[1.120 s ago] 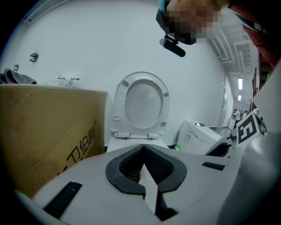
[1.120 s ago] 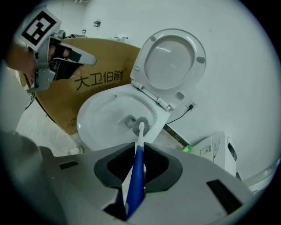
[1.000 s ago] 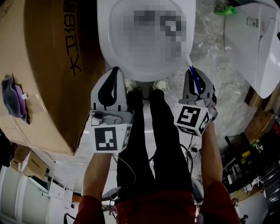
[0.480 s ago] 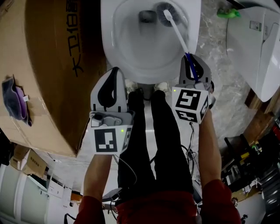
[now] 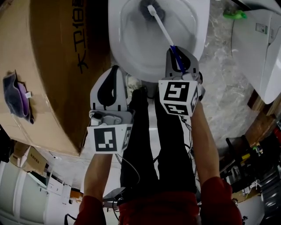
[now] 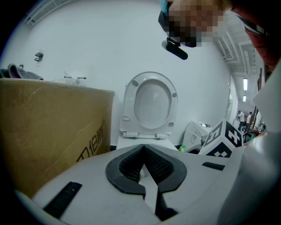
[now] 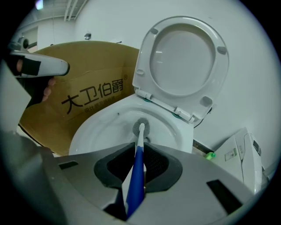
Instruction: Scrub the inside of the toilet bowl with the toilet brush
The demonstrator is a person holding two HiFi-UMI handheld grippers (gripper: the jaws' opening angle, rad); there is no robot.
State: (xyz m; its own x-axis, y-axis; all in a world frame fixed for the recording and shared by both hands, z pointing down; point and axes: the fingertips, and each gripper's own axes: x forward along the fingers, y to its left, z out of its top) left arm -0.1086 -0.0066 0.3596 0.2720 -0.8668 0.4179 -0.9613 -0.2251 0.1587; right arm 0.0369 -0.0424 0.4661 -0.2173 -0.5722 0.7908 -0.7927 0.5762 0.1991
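Observation:
The white toilet bowl (image 5: 131, 44) fills the top of the head view, with its lid (image 7: 184, 61) raised. The toilet brush has a white and blue handle (image 5: 163, 30) and a dark bristle head (image 5: 150, 9) down at the bowl's drain. My right gripper (image 5: 175, 50) hangs over the bowl's near rim, shut on the blue part of the handle (image 7: 137, 176); the brush head (image 7: 141, 127) lies straight ahead of it. My left gripper (image 5: 115, 70) is held just left of the bowl's front, jaws together and nothing in them. It faces the raised lid (image 6: 151, 105).
A big cardboard box (image 5: 57, 66) stands tight against the toilet's left side, with a purple thing (image 5: 15, 96) on top. Another white fixture (image 5: 259, 44) and a green object (image 5: 234, 14) are to the right. The person's black-clad legs (image 5: 153, 145) stand between the grippers.
My right gripper has swung left and forward with the brush, and the brush head has slid from the bowl's right side onto the drain. The left gripper has held still.

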